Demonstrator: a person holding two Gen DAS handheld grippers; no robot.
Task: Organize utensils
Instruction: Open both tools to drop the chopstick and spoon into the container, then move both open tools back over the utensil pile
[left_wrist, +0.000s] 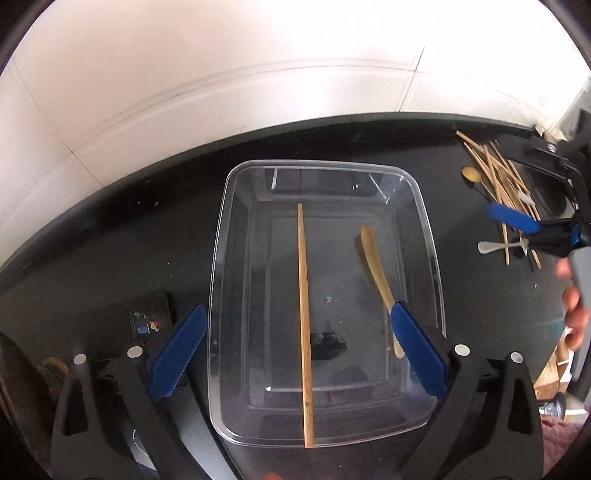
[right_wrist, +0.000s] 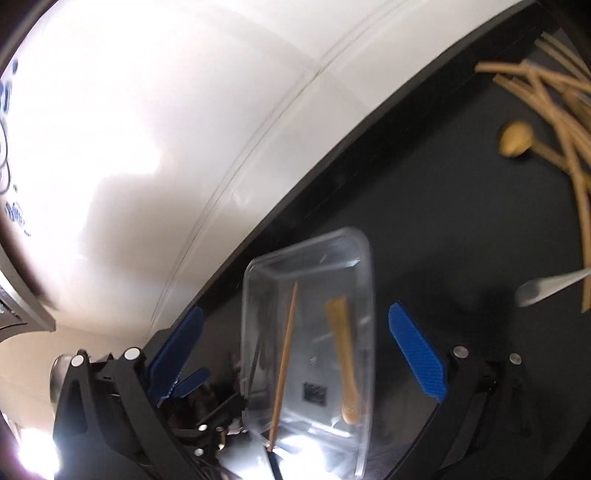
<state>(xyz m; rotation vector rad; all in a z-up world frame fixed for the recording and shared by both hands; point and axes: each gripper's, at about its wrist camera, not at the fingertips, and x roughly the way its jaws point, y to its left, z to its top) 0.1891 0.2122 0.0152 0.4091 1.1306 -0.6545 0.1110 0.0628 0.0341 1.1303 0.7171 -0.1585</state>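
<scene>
Chopstick (left_wrist: 306, 325) and wooden spoon (left_wrist: 375, 258) lie in clear container (left_wrist: 221, 229).

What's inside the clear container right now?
Inside the clear container: one bamboo chopstick lying lengthwise and a small wooden spoon. The left tongs' pad covers part of the spoon's handle. Nothing else shows inside.

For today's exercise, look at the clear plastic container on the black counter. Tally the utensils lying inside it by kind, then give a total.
Bamboo chopstick: 1
Wooden spoon: 1
Total in the clear container: 2

The pile of utensils still out on the counter overlaps too much for a sure count.
</scene>
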